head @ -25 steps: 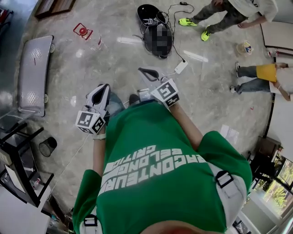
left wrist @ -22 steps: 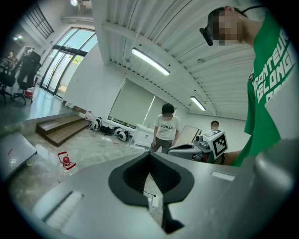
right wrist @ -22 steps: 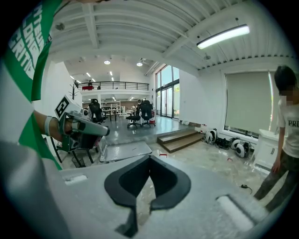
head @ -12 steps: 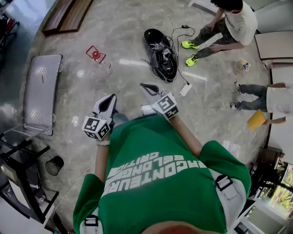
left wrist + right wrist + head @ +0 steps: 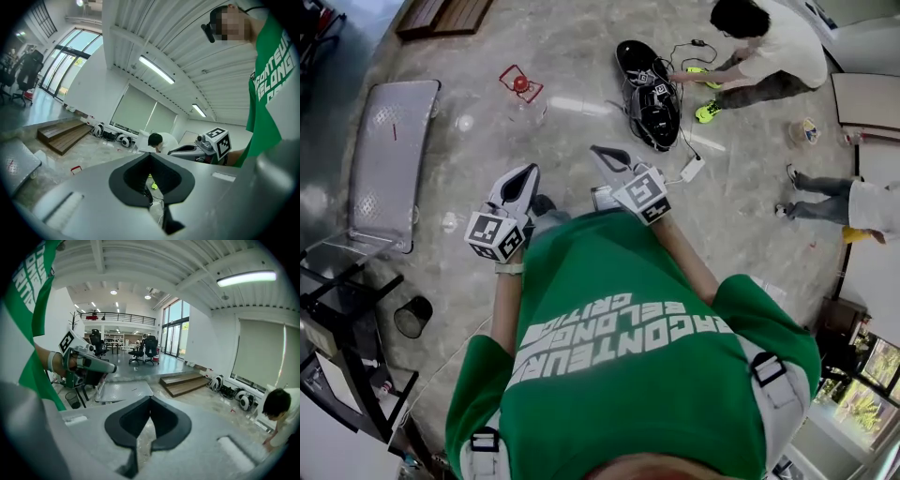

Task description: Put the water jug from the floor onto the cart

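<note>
Grey marble floor (image 5: 581,112) fills the head view. One flatbed cart (image 5: 389,159) stands toward its left edge, and my left claw (image 5: 523,178) and right claw (image 5: 607,157) are both clenched on nothing. The left gripper view shows jaws together and no water jug. The right gripper view shows the same, cart ahead. No jug is visible anywhere. I'd expect it to be heavy, smooth and sloshing, best taken by its handle or neck.
</note>
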The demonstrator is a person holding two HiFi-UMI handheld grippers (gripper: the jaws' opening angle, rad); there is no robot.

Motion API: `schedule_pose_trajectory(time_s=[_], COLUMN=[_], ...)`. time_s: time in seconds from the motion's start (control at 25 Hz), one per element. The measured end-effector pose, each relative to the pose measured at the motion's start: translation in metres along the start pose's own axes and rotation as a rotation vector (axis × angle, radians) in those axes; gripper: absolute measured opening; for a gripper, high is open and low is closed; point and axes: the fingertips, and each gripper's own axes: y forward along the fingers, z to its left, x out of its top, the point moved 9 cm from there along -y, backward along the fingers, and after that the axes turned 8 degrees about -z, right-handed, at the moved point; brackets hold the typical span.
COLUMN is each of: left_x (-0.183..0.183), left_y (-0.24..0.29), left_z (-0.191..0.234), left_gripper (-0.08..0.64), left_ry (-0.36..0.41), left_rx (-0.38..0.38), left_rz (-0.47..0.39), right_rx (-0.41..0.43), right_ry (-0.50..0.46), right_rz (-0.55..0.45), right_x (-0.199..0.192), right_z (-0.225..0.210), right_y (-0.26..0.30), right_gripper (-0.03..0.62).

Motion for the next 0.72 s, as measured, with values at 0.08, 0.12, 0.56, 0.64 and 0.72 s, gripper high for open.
schedule_pose_trajectory(time_s=[0.08, 0.12, 0.56, 0.64, 0.72], left_x=[0.002, 0.004, 0.005, 0.006, 0.009], left_y=[-0.007, -0.010, -0.033, -0.035, -0.035], left_z=[0.010, 0.014, 0.034, 0.036, 0.040], left_gripper=[0.015, 0.015, 0.015, 0.015, 0.015], left_ry=[0.002, 0.005, -0.027, -0.030, -0.031], left_rx=[0.005, 0.008, -0.013, -0.018, -0.022], left_rz=[0.001, 0.000, 0.011, 0.006, -0.001], right_rx=[0.005, 0.009, -0.025, -0.035, -0.044], right_ry=[-0.013, -0.014, 0.013, 0.014, 0.011], right_rz=[0.006, 0.008, 0.044, 0.049, 0.046], right_x=[0.005, 0.007, 0.009, 0.010, 0.015], right_z=[0.007, 0.010, 0.030, 0.031, 0.030], right_y=[0.007, 0.010, 0.029, 0.031, 0.034], right_gripper=[-0.008, -0.008, -0.008, -0.008, -0.008])
